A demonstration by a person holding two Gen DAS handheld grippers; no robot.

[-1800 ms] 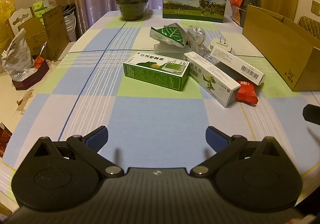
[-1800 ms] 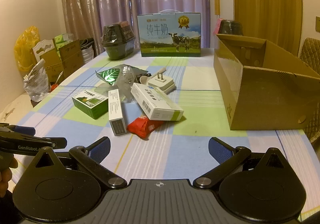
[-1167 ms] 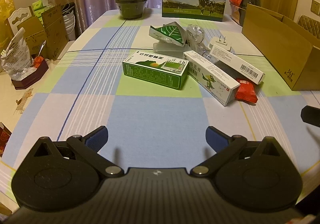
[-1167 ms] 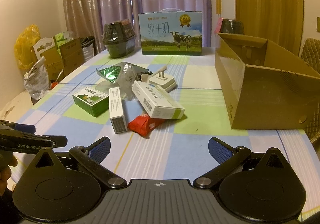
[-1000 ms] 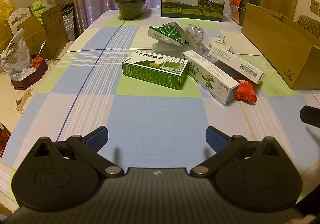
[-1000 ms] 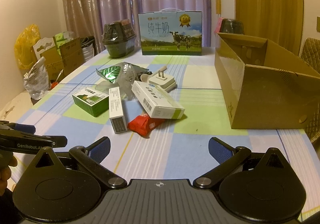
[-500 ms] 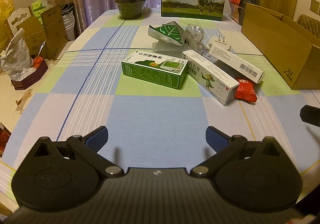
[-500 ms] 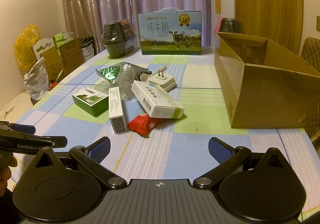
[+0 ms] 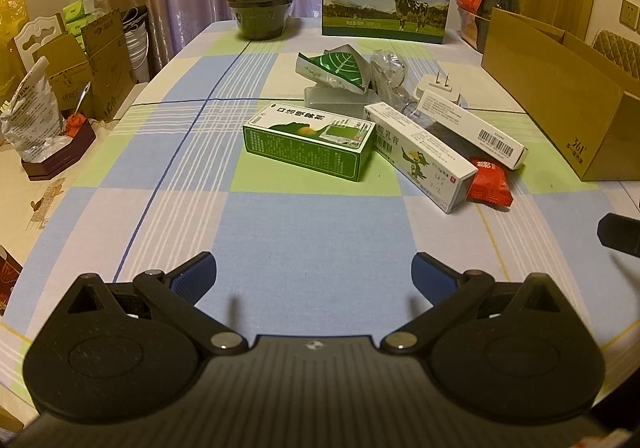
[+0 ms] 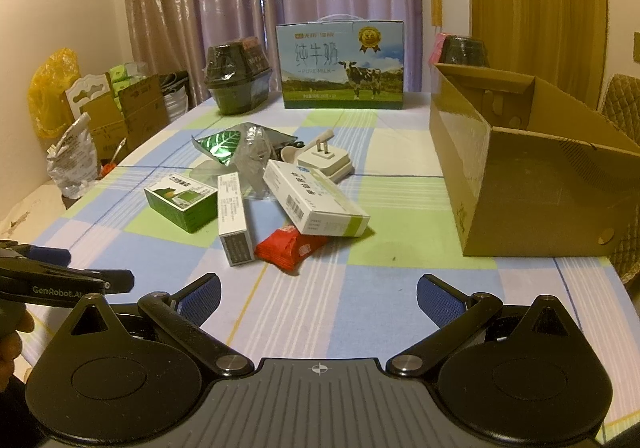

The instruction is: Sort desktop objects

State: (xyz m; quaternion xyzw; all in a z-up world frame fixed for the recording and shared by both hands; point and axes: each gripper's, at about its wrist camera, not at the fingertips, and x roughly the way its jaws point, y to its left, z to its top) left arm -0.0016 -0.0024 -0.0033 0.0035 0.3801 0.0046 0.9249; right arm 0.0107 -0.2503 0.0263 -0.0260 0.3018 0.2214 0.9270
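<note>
Both grippers hover low over the near end of a checked tablecloth (image 9: pixel 312 232), each with its blue-padded fingers spread wide and nothing between them. Seen from the left gripper (image 9: pixel 314 274), a clutter of desktop objects lies at twelve to one o'clock: a green medicine box (image 9: pixel 308 145), touching at its right end a long white ointment box (image 9: pixel 418 161), with a second white box with a barcode (image 9: pixel 472 129) behind it and a red snack packet (image 9: pixel 490 183) between the two boxes' near ends. A white plug adapter (image 9: pixel 438 89) and a leaf-printed pouch (image 9: pixel 334 69) sit farther back. From the right gripper (image 10: pixel 318 300), the open cardboard box (image 10: pixel 532 199) stands at two o'clock, well apart from the pile, its opening turned toward the camera. A milk carton case (image 10: pixel 340 65) stands upright at twelve o'clock at the far edge. The left gripper's finger shows at nine o'clock.
</note>
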